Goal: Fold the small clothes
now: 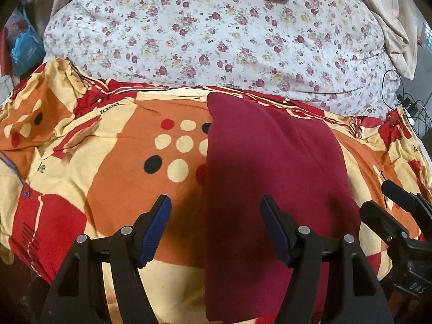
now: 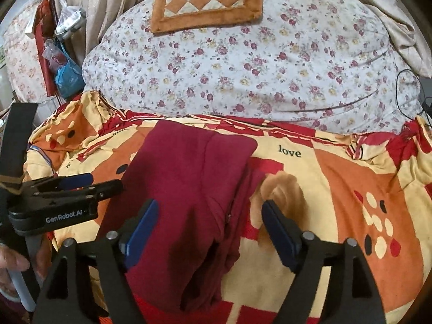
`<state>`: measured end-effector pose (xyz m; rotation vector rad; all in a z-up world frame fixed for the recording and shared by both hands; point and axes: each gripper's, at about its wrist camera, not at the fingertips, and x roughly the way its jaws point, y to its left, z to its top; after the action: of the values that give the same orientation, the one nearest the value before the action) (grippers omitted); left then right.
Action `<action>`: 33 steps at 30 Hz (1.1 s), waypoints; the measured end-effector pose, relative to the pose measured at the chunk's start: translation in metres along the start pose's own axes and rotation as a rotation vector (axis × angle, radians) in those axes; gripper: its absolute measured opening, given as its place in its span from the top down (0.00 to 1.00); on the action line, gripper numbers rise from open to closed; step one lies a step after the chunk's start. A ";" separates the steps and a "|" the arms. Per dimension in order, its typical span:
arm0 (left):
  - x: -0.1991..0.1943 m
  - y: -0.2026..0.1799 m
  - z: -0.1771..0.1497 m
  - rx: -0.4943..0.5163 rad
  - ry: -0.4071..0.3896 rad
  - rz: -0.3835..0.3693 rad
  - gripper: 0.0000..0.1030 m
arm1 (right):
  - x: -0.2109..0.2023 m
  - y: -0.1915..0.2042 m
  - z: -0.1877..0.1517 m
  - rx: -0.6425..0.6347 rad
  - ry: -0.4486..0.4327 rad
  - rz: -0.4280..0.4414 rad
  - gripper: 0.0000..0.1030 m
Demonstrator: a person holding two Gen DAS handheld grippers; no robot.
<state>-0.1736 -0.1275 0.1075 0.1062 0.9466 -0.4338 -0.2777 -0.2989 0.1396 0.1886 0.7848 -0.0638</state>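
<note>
Nearest in the left wrist view, the left hand-held gripper [image 1: 216, 226] hovers with its two blue-padded fingers [image 1: 159, 226] spread wide apart, released and holding nothing. Its right finger sits above the dark red garment [image 1: 270, 175], its left finger above the bedspread [image 1: 108, 189]. At the right edge of this view, part of the right hand-held gripper shows.

In the right wrist view, the right hand-held gripper [image 2: 208, 232] is also released, fingers wide apart, above the near right part of the same garment.

The garment lies folded lengthwise into a long strip on the bed, running from the near edge toward the far side, with layered folds along its right edge.

Beyond it lies a white floral quilt [image 2: 243, 67]. On its far part rests a brown checkered cushion [image 2: 208, 0]. Black cables [image 2: 405, 94] lie at the far right.
</note>
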 end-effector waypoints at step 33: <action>-0.011 -0.001 0.000 0.022 -0.068 0.049 0.44 | 0.014 -0.003 0.003 0.061 0.027 -0.034 0.15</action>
<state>-0.1791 -0.1250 0.1166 0.1330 0.8709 -0.4004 -0.2662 -0.3027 0.1312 0.2345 0.8131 -0.1176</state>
